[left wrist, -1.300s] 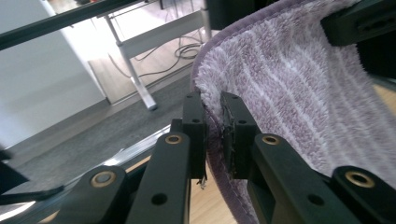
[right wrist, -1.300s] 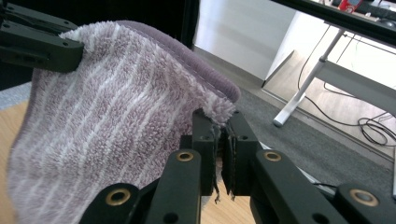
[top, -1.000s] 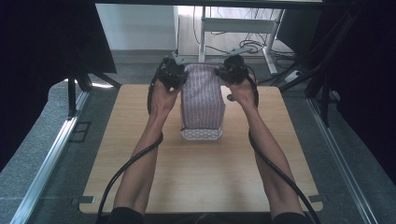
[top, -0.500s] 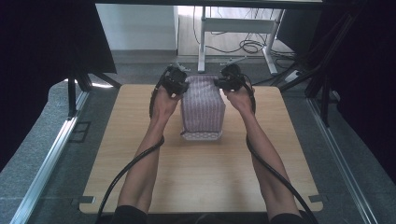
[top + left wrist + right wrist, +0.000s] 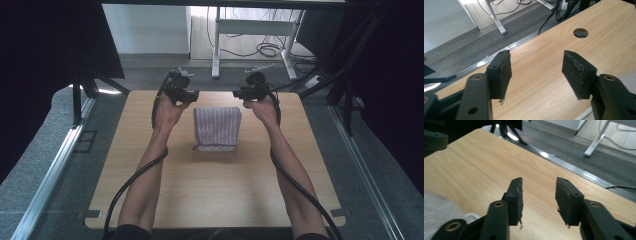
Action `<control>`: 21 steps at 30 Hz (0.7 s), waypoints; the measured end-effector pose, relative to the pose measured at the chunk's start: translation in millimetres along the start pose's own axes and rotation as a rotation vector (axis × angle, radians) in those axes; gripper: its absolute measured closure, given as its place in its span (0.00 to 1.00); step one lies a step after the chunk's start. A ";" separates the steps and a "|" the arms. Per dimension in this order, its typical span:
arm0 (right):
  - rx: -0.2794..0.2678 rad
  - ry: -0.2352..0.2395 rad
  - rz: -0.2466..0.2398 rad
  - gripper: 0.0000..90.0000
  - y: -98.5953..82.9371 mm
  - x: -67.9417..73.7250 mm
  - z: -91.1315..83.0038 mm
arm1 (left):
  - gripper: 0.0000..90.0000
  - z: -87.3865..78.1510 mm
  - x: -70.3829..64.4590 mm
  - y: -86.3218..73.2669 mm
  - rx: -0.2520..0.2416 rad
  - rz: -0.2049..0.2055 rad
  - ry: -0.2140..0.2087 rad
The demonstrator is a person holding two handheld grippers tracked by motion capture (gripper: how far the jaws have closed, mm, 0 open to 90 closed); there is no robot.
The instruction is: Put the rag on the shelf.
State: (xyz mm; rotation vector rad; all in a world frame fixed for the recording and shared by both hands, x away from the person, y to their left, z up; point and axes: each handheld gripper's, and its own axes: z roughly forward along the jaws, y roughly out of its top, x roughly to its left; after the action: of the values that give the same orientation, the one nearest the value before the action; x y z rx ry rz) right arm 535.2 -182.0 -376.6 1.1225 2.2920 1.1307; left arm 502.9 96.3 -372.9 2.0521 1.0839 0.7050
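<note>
A folded purple-and-white striped cloth [image 5: 217, 127] lies flat near the middle of the wooden table [image 5: 215, 190]. My left gripper [image 5: 189, 94] hovers just beyond the cloth's far left corner, and my right gripper [image 5: 241, 93] hovers off its far right corner. Neither touches the cloth. In the left gripper view the left gripper [image 5: 536, 72] is open with bare table between its jaws. The right gripper [image 5: 539, 197] is open and holds nothing either. The cloth [image 5: 439, 207] appears as a blur at the lower left of the right gripper view, beside a small white loop [image 5: 470, 216].
A round hole [image 5: 580, 32] is cut in the tabletop near the far edge. A metal rail [image 5: 55, 160] runs along the table's left side. Behind the table stand a white desk frame [image 5: 250, 30], floor cables [image 5: 265, 50] and dark tripod legs [image 5: 345, 85].
Both grippers were at the far end of a longer-looking cloth. They have let go and moved apart, and the cloth now lies shorter and flat between them.
</note>
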 end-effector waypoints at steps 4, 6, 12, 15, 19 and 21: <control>0.000 -0.004 -0.012 0.57 -3.0 2.4 -2.7 | 0.40 -4.0 3.0 -2.6 0.002 -0.010 -0.005; -0.007 -0.006 -0.012 0.55 -5.7 2.8 -6.1 | 0.38 -8.0 7.6 -6.3 -0.001 -0.037 -0.025; -0.033 0.005 -0.003 0.50 -9.3 2.2 -13.2 | 0.33 -12.7 13.6 -12.3 -0.011 -0.067 -0.037; -0.037 0.003 -0.005 0.47 -11.2 2.6 -16.7 | 0.32 -16.1 15.6 -15.9 -0.012 -0.073 -0.037; -0.044 0.011 0.001 0.44 -16.3 3.2 -20.3 | 0.31 -20.2 18.0 -23.0 -0.002 -0.074 -0.039; -0.042 0.011 0.003 0.43 -18.7 3.3 -21.7 | 0.30 -22.0 19.8 -25.2 0.001 -0.083 -0.042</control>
State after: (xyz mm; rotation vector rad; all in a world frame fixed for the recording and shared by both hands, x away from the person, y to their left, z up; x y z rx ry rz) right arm 510.7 -197.4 -377.7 1.1077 2.2646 1.1833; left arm 485.0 130.6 -376.7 2.0023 1.1385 0.6173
